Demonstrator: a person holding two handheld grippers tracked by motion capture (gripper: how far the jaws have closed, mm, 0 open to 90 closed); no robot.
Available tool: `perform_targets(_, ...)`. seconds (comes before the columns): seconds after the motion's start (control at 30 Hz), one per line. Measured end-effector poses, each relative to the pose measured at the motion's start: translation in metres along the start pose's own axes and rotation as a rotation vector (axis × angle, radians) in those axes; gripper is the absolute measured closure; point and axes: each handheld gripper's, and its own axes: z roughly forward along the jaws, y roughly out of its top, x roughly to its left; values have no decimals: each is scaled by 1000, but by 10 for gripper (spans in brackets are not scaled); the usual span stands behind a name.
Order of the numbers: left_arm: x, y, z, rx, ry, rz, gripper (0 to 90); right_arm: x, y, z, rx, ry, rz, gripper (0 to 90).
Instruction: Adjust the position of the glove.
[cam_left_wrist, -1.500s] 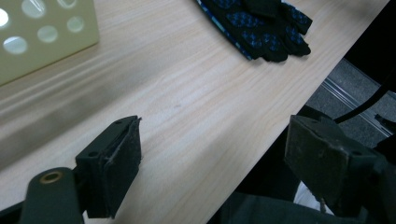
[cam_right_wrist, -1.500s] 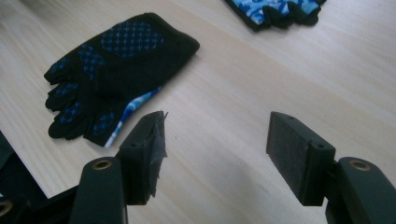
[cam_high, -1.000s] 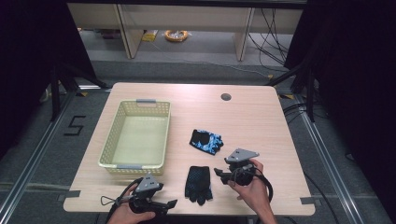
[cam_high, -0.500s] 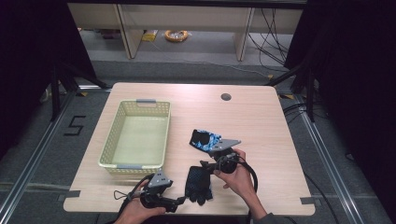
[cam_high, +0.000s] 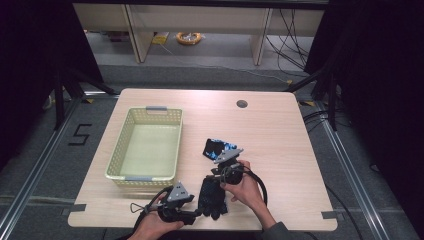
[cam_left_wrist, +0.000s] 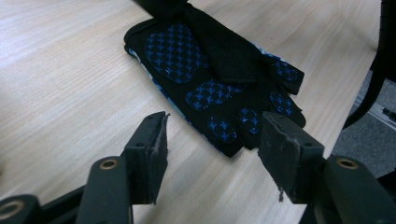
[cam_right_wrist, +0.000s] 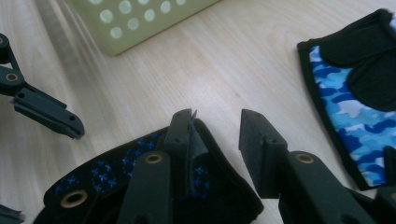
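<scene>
The left gripper is sitting at the front edge of the table, just left of the black glove. In the left gripper view its jaws are standing wide apart and holding nothing, and the black glove is lying straight ahead of them, palm side up with blue grip dots showing, its finger ends pointing toward the jaws. The nearest glove edge is lying between the two jaw tips but not yet inside them; whether either jaw is touching cloth cannot be told.

The glove's long axis is running roughly front to back on the table. Its far end, the cuff, is lying under the right gripper. In the right gripper view the jaws are standing partly open, and the cuff edge of the black glove is lying against the inner face of one jaw, with the other jaw clear of it. The right gripper is therefore the nearer to a hold, in judgement.

Beyond it, toward the table centre, the blue camouflage glove is lying flat, apart from both grippers. The basket is standing at the table's left side.
</scene>
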Motion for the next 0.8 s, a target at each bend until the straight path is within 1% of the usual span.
perform_targets(0.03, 2, 1, 1, 20, 10, 45, 443, 0, 0, 1, 0, 5, 0, 657)
perform_targets(0.07, 1, 1, 2, 17, 4, 41, 459, 0, 1, 1, 27, 8, 7, 657)
perform_targets(0.1, 0, 2, 4, 23, 4, 46, 472, -3, 0, 5, 26, 13, -19, 658)
perform_targets(0.13, 1, 2, 5, 31, 12, 53, 484, 0, 0, 7, 28, 15, 28, 660)
perform_targets(0.17, 0, 1, 6, 32, 5, 45, 494, -2, 0, 7, 41, 15, 4, 660)
perform_targets(0.2, 0, 2, 6, 33, 1, 64, 513, -3, 0, 8, 48, 21, 10, 661)
perform_targets(0.23, 0, 2, 6, 41, 9, 72, 528, -2, -1, 11, 48, 14, 32, 664)
perform_targets(0.27, -1, 2, 7, 41, 5, 57, 545, -2, -1, 12, 58, 21, 35, 664)
perform_targets(0.3, -1, 2, 8, 34, 7, 56, 566, -3, -1, 13, 63, 29, 35, 667)
perform_targets(0.33, 0, 3, 8, 47, 5, 71, 592, -4, -1, 14, 74, 28, 39, 675)
perform_targets(0.37, 0, 3, 8, 47, 5, 71, 608, -4, -1, 14, 74, 28, 39, 675)
perform_targets(0.4, 0, 4, 8, 53, 14, 96, 637, -6, -2, 14, 83, 46, 55, 695)
perform_targets(0.43, -1, 4, 8, 51, 11, 83, 664, -9, -4, 18, 53, 73, 56, 711)
perform_targets(0.47, -1, 3, 7, 54, 7, 98, 694, -11, -5, 16, 55, 92, 65, 721)
perform_targets(0.5, -1, 3, 7, 47, 8, 108, 723, -12, -7, 17, 39, 96, 84, 732)
perform_targets(0.53, -1, 3, 7, 47, 8, 108, 744, -12, -7, 17, 39, 96, 84, 732)
perform_targets(0.57, -2, 3, 7, 47, 9, 101, 744, -13, -8, 16, 42, 108, 92, 752)
perform_targets(0.6, -1, 2, 7, 40, 13, 107, 766, -14, -10, 16, 32, 130, 101, 791)
perform_targets(0.63, -1, 2, 7, 47, 12, 118, 773, -13, -10, 16, 32, 125, 95, 827)
perform_targets(0.67, 0, 2, 6, 47, 15, 127, 784, -13, -10, 15, 31, 115, 93, 839)
perform_targets(0.7, 0, 2, 6, 47, 15, 127, 803, -12, -10, 14, 35, 111, 110, 851)
perform_targets(0.73, 1, 3, 5, 52, 23, 133, 821, -13, -11, 15, 23, 116, 96, 859)
perform_targets(0.77, 1, 3, 5, 52, 23, 133, 829, -11, -11, 13, 37, 111, 115, 863)
perform_targets(0.8, 1, 2, 5, 39, 22, 117, 833, -10, -11, 12, 33, 108, 125, 867)
